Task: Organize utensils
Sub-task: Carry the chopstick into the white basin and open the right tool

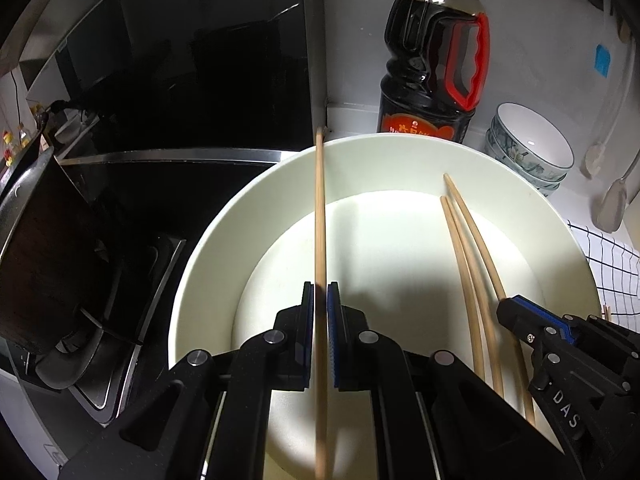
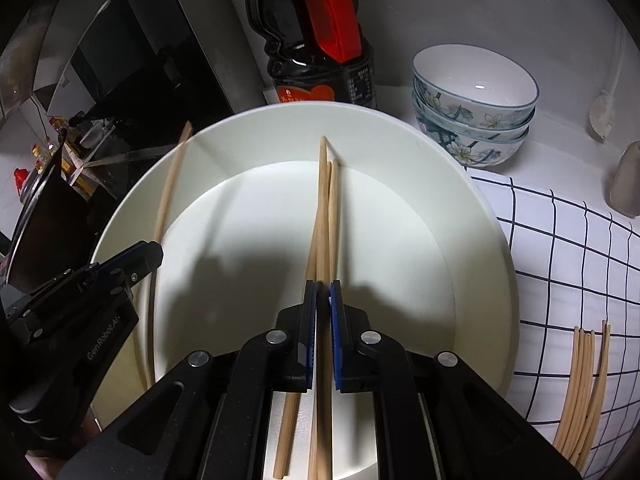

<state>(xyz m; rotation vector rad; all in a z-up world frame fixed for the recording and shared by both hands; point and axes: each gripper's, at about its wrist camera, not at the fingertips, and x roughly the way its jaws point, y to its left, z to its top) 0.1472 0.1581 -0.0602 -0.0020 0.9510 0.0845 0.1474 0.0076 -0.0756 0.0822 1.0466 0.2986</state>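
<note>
Between both hand-held gripper jaws over the bowl (image 1: pixel 208 240), chopsticks (image 2: pixel 326 208).

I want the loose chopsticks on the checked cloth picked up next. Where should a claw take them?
Take the chopsticks across the middle of the bundle, coming from above. They lie flat and side by side on the cloth, so closing across their width gathers several at once.

Each claw, the left claw (image 1: pixel 320 292) and the right claw (image 2: pixel 323 290) alike, is matte black angular plastic with round silver pivot screws on its linkages, blue ribbed pads lining both fingers, and white lettering printed along its housing at about 7 o'clock.
</note>
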